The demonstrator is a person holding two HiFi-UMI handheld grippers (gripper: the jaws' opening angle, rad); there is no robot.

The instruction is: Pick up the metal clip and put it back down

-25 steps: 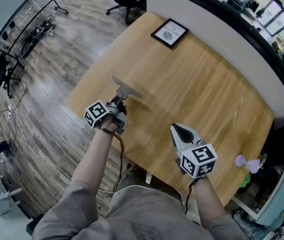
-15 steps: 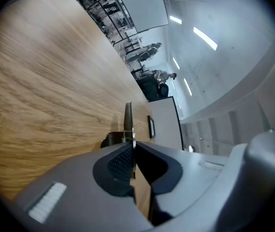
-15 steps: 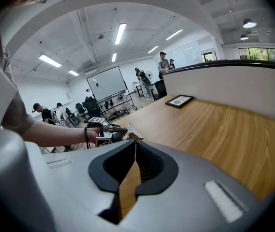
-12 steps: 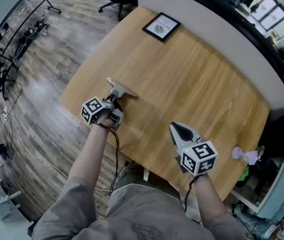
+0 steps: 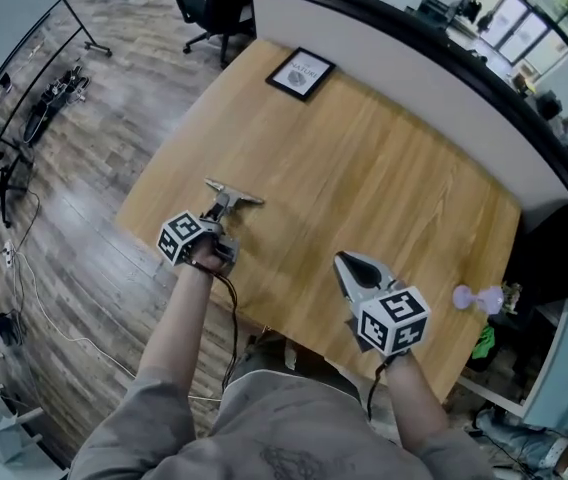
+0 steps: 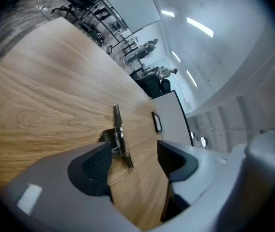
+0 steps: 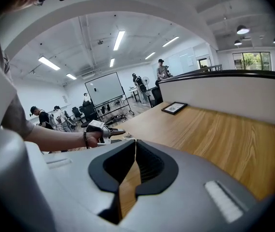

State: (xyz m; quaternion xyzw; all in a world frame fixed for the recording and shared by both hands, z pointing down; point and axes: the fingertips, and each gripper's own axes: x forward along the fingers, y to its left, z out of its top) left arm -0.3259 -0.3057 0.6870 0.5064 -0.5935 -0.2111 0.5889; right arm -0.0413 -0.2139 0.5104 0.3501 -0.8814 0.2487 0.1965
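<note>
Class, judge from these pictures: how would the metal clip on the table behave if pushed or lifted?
The metal clip looks like thin steel with a coil spring: probably stiff and light. Resting on the smooth table, its long flat bar should make it slide, not roll. Its narrow edges may slip when pinched.

Open-plan office workspace. A large wooden worktop stands on a wood-plank floor. A low white partition with a dark cap runs along the worktop's far edge, and a small framed picture sits near its far corner. Around it are a black wheeled office chair, a whiteboard on a rolling stand, ceiling strip lights, loose floor cables and people standing in the background.
</note>
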